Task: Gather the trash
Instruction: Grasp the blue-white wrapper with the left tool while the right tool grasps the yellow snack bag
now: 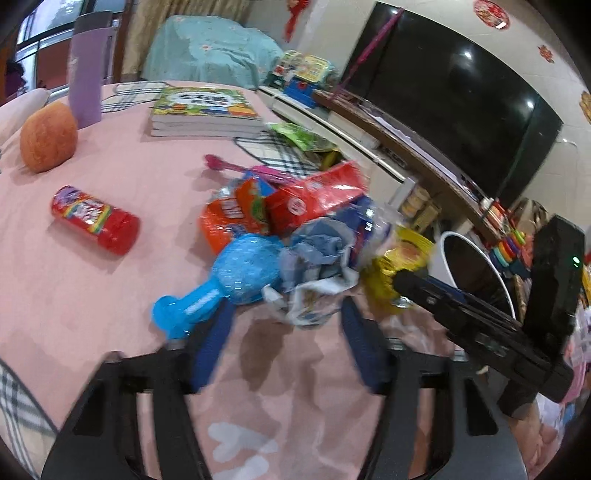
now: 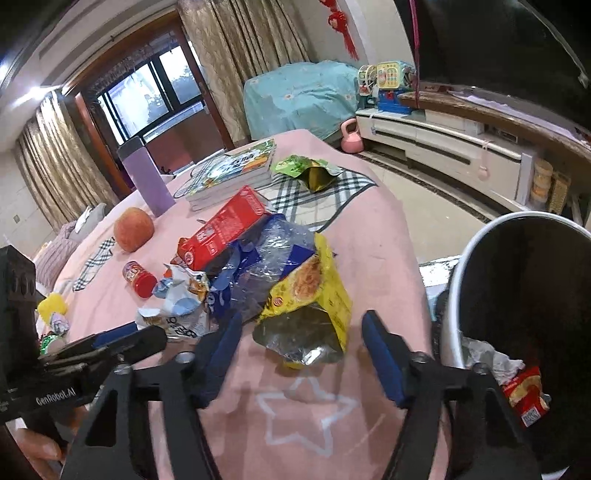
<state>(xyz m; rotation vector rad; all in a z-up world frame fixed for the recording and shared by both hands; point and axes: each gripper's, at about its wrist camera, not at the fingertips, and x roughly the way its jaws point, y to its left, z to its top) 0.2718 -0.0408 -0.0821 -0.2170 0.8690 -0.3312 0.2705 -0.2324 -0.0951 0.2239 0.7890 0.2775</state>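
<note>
Approach step: left gripper (image 1: 284, 325) and right gripper (image 2: 301, 345), both apparently unclenched and empty, flank near-side wrappers (image 2: 310, 295); next, clench, carry right to bin (image 2: 458, 295).

pink tablecloth (image 2: 373, 229), yellow wrapper (image 2: 314, 291), red carton (image 2: 221, 229), plaid cloth (image 2: 317, 195).

Premises: a lived-in home, living room. Evidence: large black flat-screen television (image 1: 454, 107) above a long white low media cabinet (image 2: 443, 147); beige patterned curtains (image 2: 240, 55) beside a dark-framed glazed balcony door (image 2: 147, 96); furniture under a teal floral dust cover (image 2: 299, 99); red paper festive wall decorations (image 1: 491, 14); colourful plastic children's toys (image 2: 384, 85) on the cabinet; pink cloth-covered table (image 2: 369, 229).
</note>
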